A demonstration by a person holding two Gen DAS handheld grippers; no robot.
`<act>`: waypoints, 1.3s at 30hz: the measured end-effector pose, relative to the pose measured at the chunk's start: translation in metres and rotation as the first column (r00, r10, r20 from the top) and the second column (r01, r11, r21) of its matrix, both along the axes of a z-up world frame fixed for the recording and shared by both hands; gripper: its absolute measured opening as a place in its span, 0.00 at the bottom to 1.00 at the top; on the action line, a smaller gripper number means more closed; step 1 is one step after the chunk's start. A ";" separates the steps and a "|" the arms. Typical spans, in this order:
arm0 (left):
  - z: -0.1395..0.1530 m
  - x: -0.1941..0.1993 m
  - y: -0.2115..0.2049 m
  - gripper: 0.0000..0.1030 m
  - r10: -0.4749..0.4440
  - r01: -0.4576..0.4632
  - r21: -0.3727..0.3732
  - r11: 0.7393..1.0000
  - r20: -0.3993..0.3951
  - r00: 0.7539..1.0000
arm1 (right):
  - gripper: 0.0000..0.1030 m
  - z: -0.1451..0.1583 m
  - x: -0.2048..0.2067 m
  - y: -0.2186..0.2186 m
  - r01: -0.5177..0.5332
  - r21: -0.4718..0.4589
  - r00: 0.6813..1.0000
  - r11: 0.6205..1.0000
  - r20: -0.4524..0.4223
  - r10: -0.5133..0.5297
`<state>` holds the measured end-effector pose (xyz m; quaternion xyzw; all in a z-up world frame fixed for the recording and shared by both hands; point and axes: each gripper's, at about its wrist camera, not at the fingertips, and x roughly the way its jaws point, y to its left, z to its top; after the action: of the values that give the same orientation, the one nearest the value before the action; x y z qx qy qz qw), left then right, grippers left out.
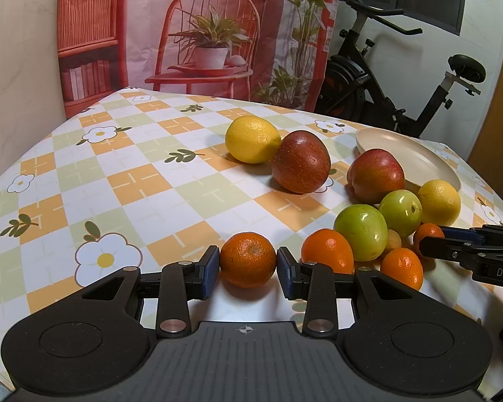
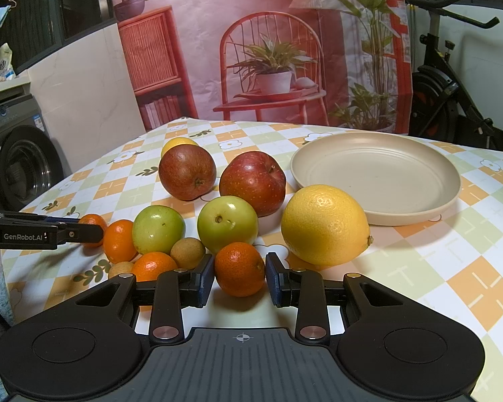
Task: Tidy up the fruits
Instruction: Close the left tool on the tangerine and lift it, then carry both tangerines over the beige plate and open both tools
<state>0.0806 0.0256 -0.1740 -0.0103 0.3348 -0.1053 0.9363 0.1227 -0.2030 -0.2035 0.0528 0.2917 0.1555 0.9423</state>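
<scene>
Left gripper (image 1: pixel 248 261) pinches a small round orange tangerine (image 1: pixel 248 258); right gripper (image 2: pixel 239 273) pinches another small orange tangerine (image 2: pixel 239 268), both on the checked tablecloth (image 1: pixel 151 184).

Both wrist cams are sitting low over the counter (image 1: pixel 151 181), looking forward and slightly down along their fingers, close to the fruit. Left one is viewing from the left, right one from the right; both are sharing the fruit pile, plate (image 2: pixel 379 171) and backdrop (image 2: pixel 251 50).
</scene>
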 end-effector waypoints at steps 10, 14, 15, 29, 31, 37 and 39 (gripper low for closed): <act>0.000 -0.001 0.000 0.38 0.000 0.000 0.003 1.000 0.001 1.000 | 0.30 -0.001 -0.001 0.003 -0.001 -0.005 1.000 1.000 -0.004 0.001; 0.000 -0.001 0.000 0.38 0.001 -0.001 0.003 1.000 0.002 1.000 | 0.29 -0.002 -0.001 0.005 -0.007 -0.007 1.000 1.000 0.000 0.007; 0.001 -0.001 0.001 0.38 0.002 -0.002 0.003 1.000 0.002 1.000 | 0.29 -0.002 -0.001 0.006 -0.007 -0.006 1.000 1.000 0.000 0.007; 0.034 -0.009 -0.004 0.38 -0.024 0.023 0.017 1.000 0.055 0.998 | 0.29 0.007 -0.012 -0.006 0.081 0.035 0.996 0.996 0.022 -0.081; 0.047 -0.010 -0.006 0.38 -0.032 0.032 0.009 0.999 0.081 0.996 | 0.29 0.012 -0.016 -0.012 0.093 0.052 0.995 0.994 0.034 -0.094; 0.083 -0.010 -0.019 0.38 -0.068 0.071 -0.010 0.997 0.162 0.984 | 0.29 0.041 -0.020 -0.027 0.125 0.080 0.986 0.989 0.102 -0.133; 0.094 -0.007 -0.025 0.38 -0.077 0.081 -0.018 0.997 0.186 0.979 | 0.29 0.052 -0.019 -0.034 0.134 0.090 0.981 0.987 0.126 -0.145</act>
<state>0.0738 0.0009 -0.0798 0.0008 0.2449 -0.1471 0.9583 0.1033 -0.2368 -0.1511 0.1010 0.2177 0.1039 0.9652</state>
